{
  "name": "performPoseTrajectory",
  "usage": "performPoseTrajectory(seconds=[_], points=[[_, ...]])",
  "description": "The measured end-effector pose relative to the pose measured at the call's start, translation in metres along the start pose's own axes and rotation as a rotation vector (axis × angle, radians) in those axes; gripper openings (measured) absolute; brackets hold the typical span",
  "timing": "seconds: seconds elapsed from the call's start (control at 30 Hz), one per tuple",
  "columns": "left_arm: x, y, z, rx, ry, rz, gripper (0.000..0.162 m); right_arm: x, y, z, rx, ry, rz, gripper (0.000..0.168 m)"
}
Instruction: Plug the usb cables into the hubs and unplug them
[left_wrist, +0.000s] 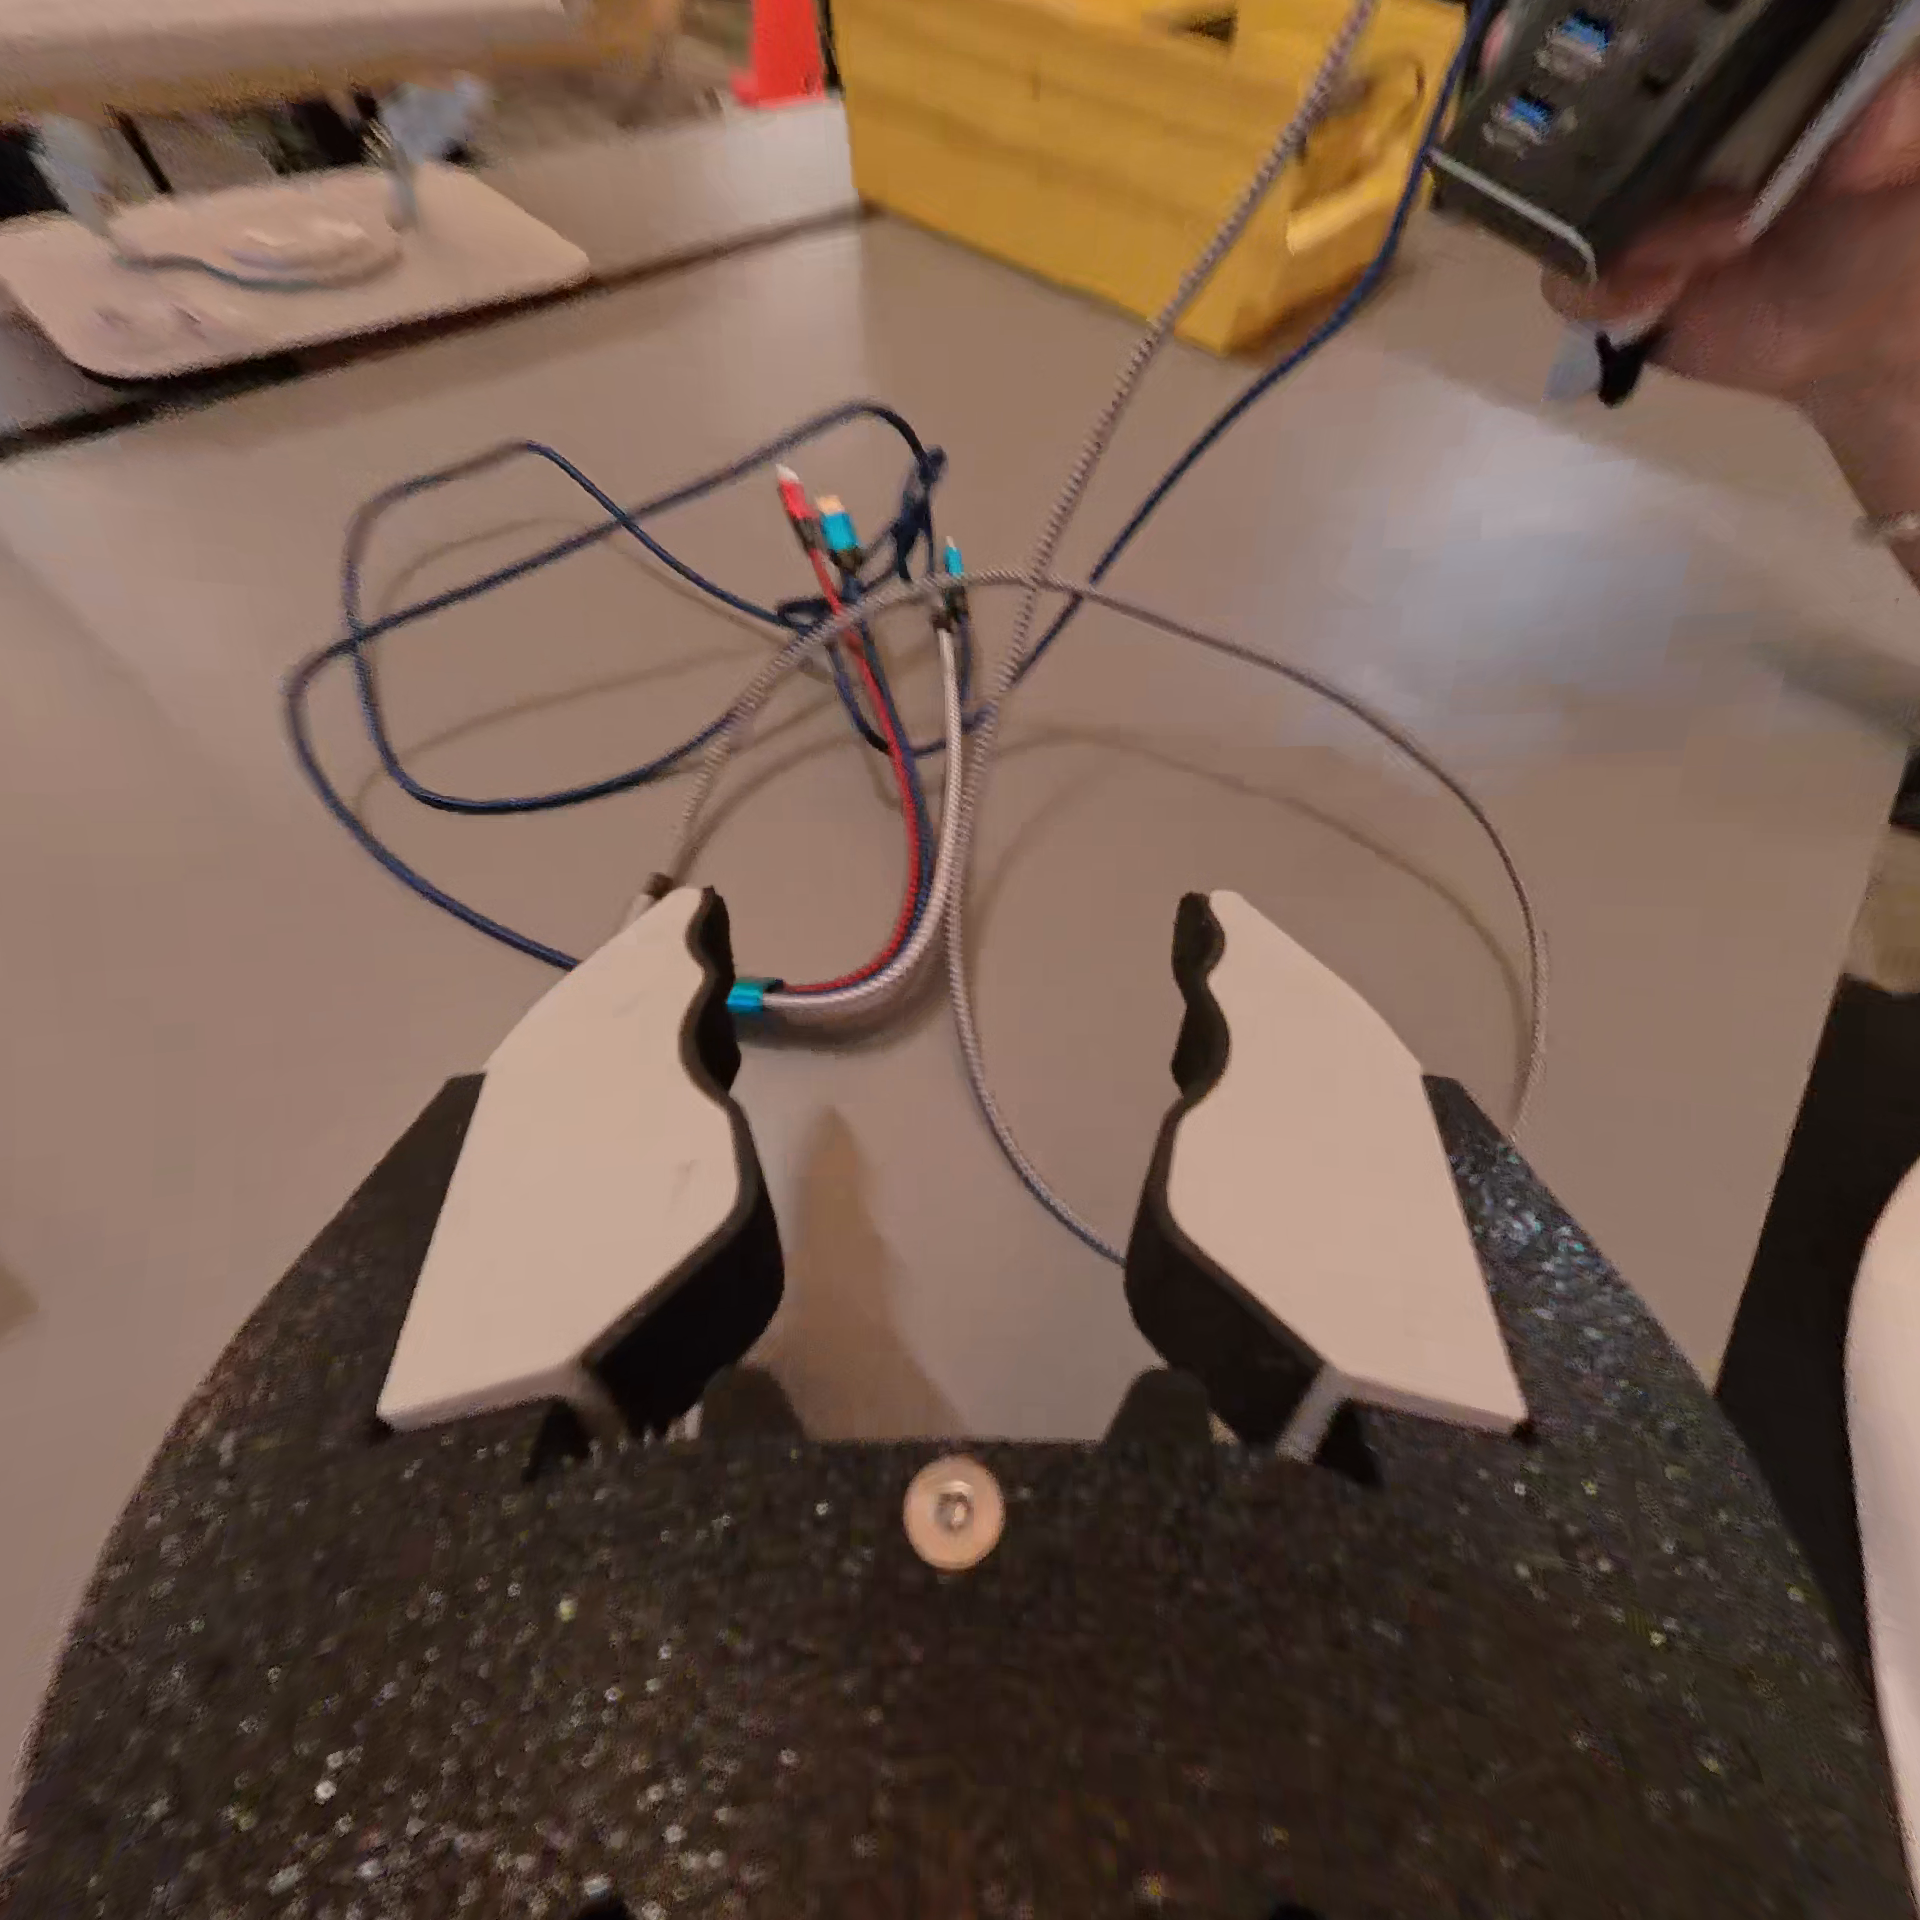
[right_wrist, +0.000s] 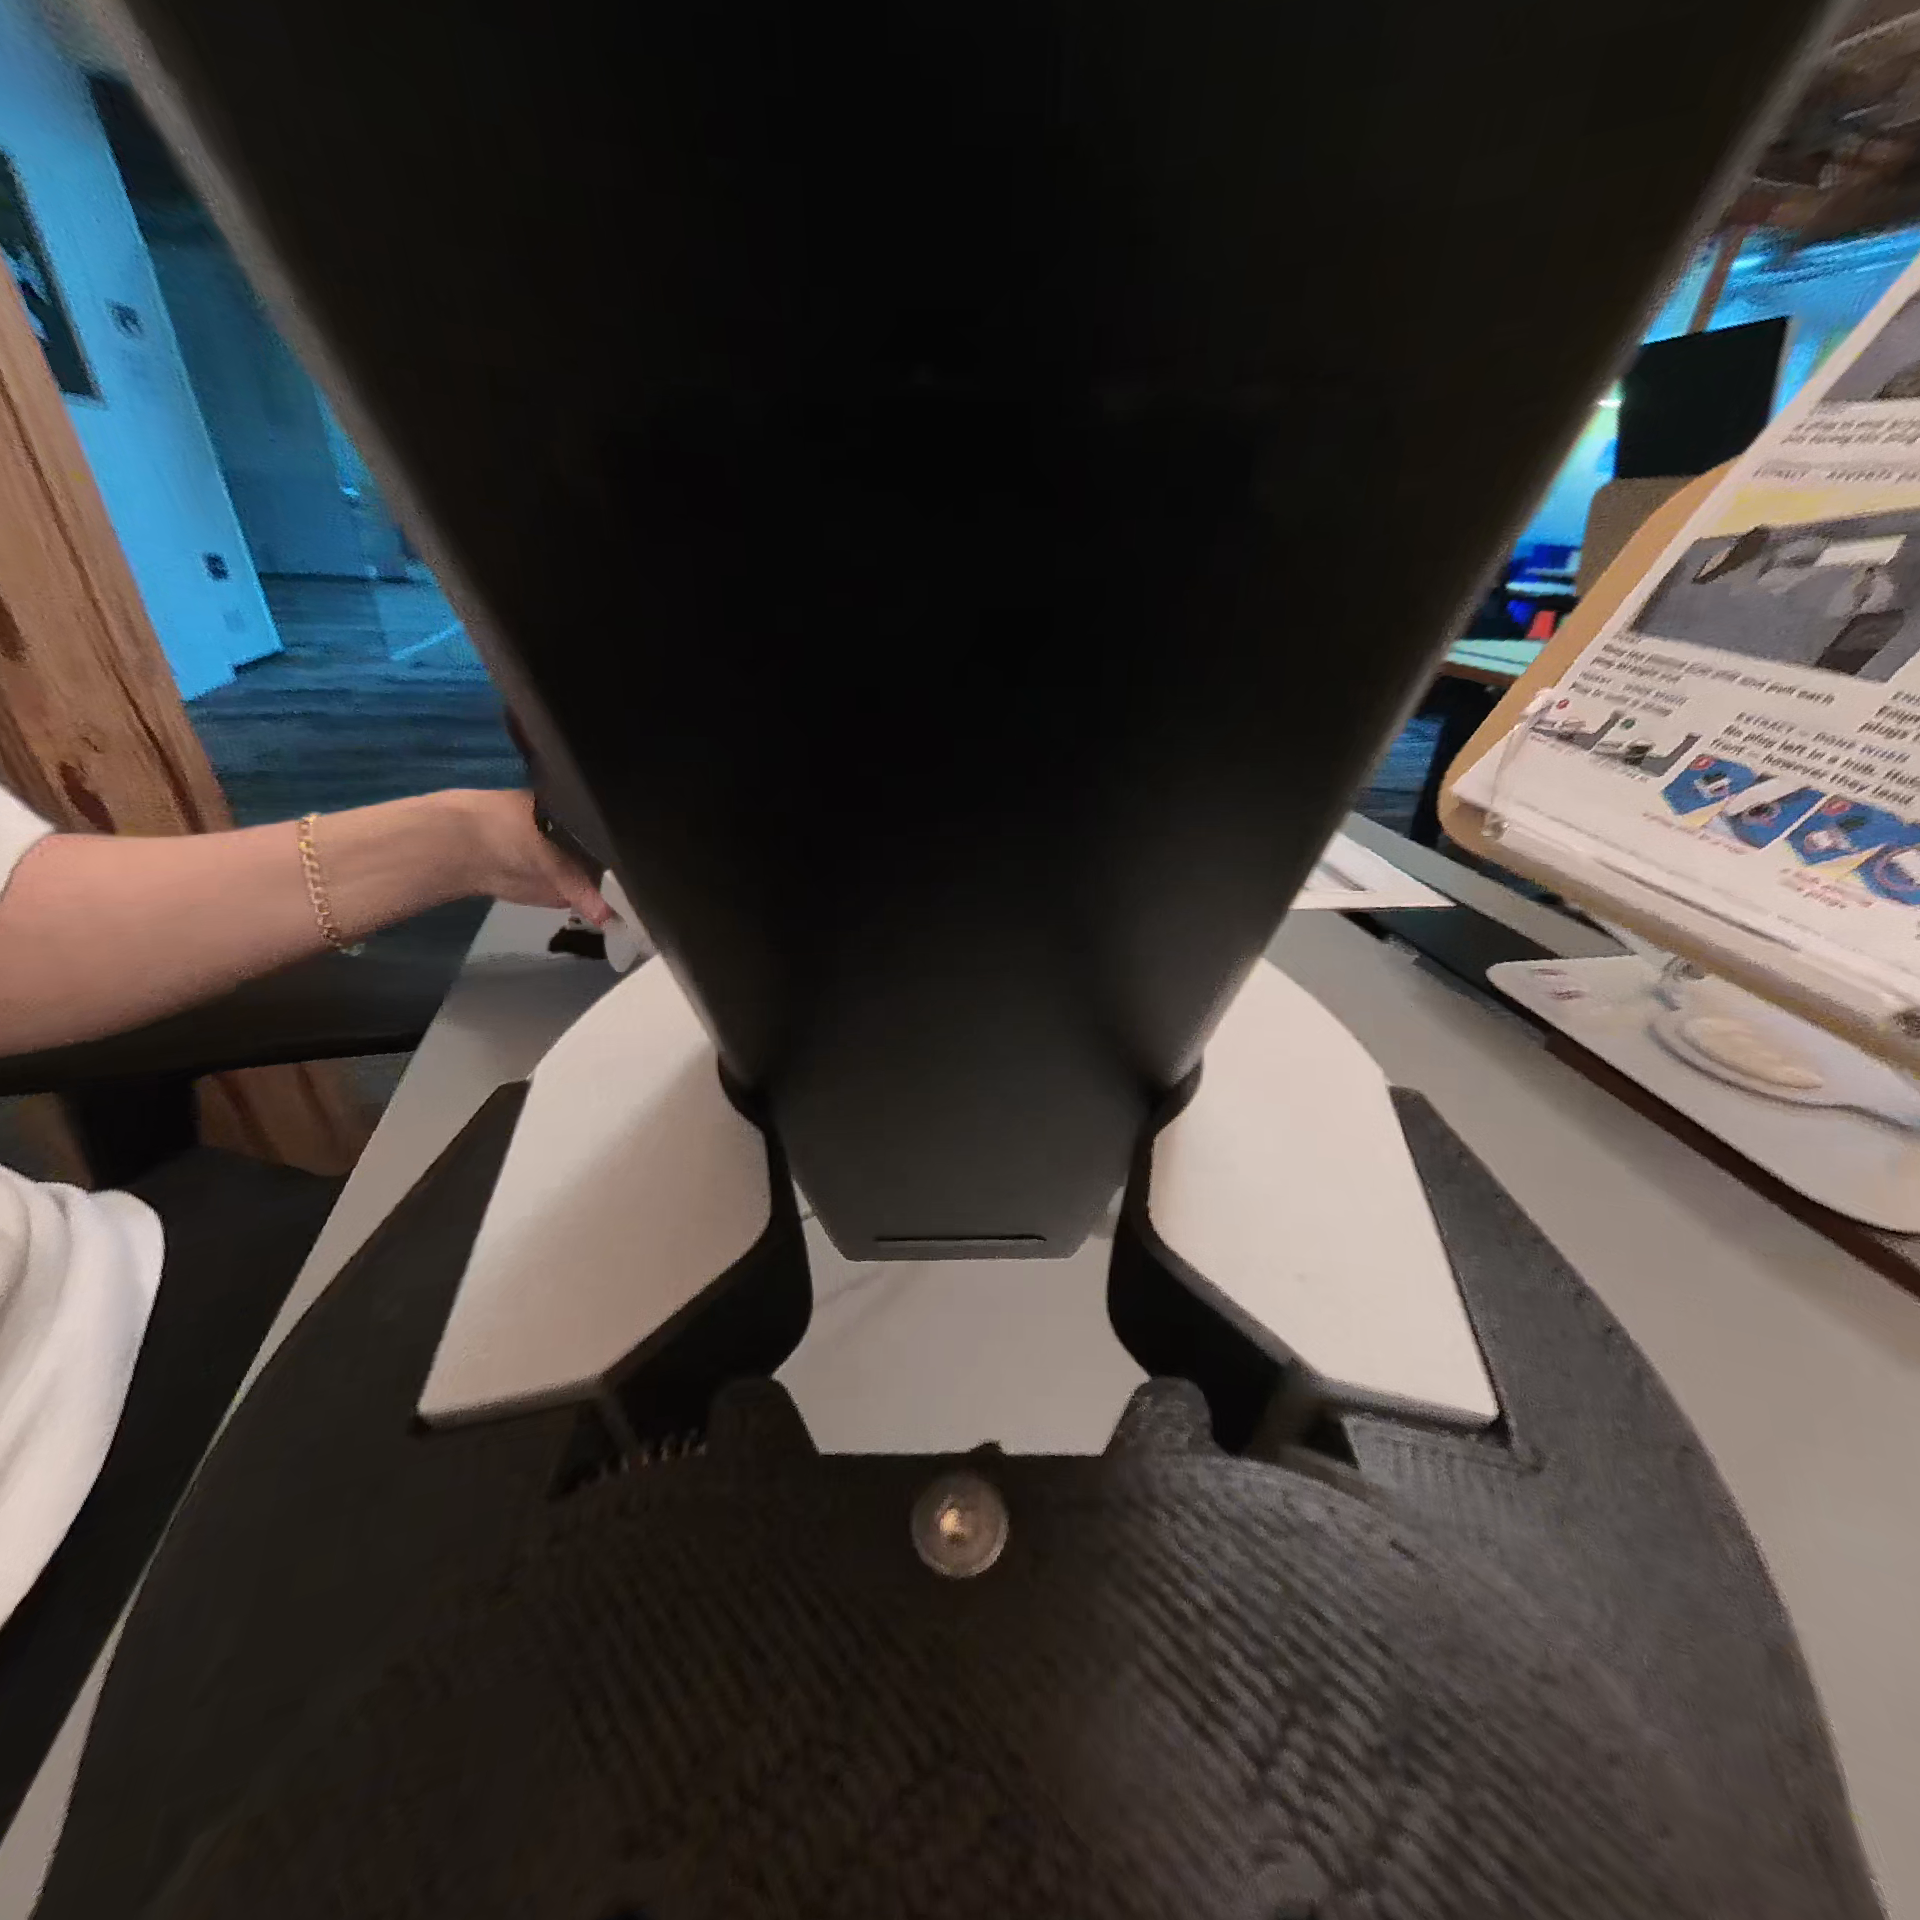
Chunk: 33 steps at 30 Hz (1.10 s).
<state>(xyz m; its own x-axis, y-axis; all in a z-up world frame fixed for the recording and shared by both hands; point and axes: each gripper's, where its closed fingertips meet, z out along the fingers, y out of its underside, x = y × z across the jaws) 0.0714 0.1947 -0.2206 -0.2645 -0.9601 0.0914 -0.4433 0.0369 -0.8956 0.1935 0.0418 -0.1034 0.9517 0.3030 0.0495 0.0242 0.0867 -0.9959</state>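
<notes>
Hub (right_wrist: 935, 520) clamped in right gripper (right_wrist: 956, 1091), fingertips hidden; left gripper (left_wrist: 951, 925) spread over blurred cables (left_wrist: 914, 831)

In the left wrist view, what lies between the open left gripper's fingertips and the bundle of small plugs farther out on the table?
Left wrist view: between the left gripper and the plugs run the red cable and silver braided cable, on the table.

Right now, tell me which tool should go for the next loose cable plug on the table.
Left. The left tool is open and empty, right above the loose cables, with a blue-tipped plug by its finger. The right tool is shut on the black hub.
</notes>
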Motion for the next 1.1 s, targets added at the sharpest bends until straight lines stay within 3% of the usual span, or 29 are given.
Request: performPoseTrajectory(seconds=[0.23, 0.6, 0.87, 1.1], points=[[-0.042, -0.014, -0.024, 0.248, -0.144, -0.106, 0.071, 0.027, -0.094, 0.011, -0.035, 0.052, -0.113, 0.072], [-0.046, -0.003, -0.016, 0.192, -0.17, -0.105, 0.066, 0.132, -0.296, 0.025, -0.176, 0.298, -0.478, 0.072], [-0.047, 0.0, -0.013, 0.166, -0.15, -0.128, 0.061, 0.217, -0.404, -0.023, -0.198, 0.597, -0.668, 0.073], [-0.054, 0.003, -0.012, 0.158, -0.099, -0.24, 0.057, 0.26, -0.509, -0.054, -0.125, 0.767, -0.75, 0.072]])
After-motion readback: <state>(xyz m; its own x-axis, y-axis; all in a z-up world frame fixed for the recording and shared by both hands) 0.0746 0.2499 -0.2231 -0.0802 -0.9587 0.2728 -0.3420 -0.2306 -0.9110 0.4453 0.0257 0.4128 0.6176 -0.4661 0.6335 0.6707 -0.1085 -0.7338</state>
